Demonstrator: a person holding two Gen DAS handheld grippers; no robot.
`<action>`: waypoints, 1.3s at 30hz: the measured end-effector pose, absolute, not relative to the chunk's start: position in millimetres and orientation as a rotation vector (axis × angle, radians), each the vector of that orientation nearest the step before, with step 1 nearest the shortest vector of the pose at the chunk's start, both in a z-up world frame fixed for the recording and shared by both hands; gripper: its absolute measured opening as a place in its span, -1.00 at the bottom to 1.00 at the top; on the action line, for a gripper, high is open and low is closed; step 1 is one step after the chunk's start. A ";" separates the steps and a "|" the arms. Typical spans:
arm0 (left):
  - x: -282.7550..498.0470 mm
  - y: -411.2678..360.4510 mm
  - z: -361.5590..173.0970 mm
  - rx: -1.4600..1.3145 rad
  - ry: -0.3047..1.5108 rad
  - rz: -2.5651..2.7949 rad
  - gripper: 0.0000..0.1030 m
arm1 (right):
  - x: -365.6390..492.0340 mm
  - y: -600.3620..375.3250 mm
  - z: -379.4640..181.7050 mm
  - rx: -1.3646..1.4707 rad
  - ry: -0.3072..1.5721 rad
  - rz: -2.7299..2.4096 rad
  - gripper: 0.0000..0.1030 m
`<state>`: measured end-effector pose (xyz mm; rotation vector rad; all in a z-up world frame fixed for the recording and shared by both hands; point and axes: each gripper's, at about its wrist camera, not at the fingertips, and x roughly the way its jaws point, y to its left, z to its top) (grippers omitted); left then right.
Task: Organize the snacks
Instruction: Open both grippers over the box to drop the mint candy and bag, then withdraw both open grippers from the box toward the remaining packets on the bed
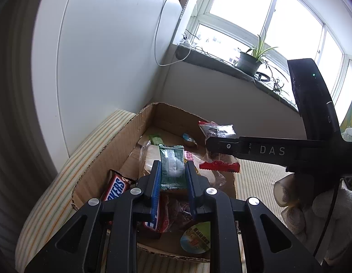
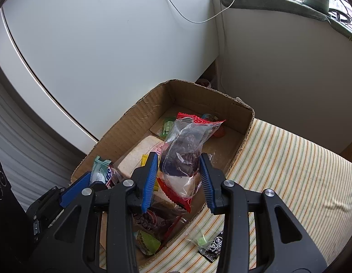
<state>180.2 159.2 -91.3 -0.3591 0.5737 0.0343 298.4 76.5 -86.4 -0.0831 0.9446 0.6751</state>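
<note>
— Snacks: mostly heaped in the corrugated cardboard box (image 2: 139, 116) on the striped cloth (image 2: 289, 159). Half buried under each other, labels cut off.

— Left tool (image 1: 172, 170)?

— Clamped on a slim green wrapper (image 1: 171, 166), crinkled foil, over the box.

— Right tool (image 2: 179, 170)?

— Pinching a clear crackly packet with red serrated ends (image 2: 187, 150), dark contents hard to make out. Also above the box.

— Outside the box?

— A small black sachet (image 2: 212, 248) and a clear-wrapped green sweet (image 2: 199, 241) on the cloth; print unreadable.

My striped cushion (image 2: 289, 170) carries the cardboard box (image 2: 139, 113); beside the box lie a small green candy (image 2: 201, 241) and a black packet (image 2: 213, 248).
</note>
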 end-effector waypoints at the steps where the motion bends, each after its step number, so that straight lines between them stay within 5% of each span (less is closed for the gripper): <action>1: 180.4 158.6 -91.4 -0.356 0.576 0.033 -0.61 | 297.9 76.9 -85.6 -0.086 0.939 0.675 -0.25; 3: 180.7 158.0 -92.1 -0.354 0.581 0.036 -0.59 | 297.6 76.6 -84.7 -0.089 0.937 0.675 -0.22; 6: 181.3 158.8 -93.1 -0.358 0.588 0.033 -0.57 | 295.6 72.9 -80.8 -0.083 0.916 0.666 0.14; 28: 169.0 164.3 -87.9 -0.370 0.540 0.024 -0.47 | 274.2 -4.3 -75.9 -0.025 0.913 0.632 0.14; 39: 165.8 165.3 -91.3 -0.372 0.535 0.026 -0.47 | 254.5 -9.9 -114.4 -0.029 0.998 0.679 -0.36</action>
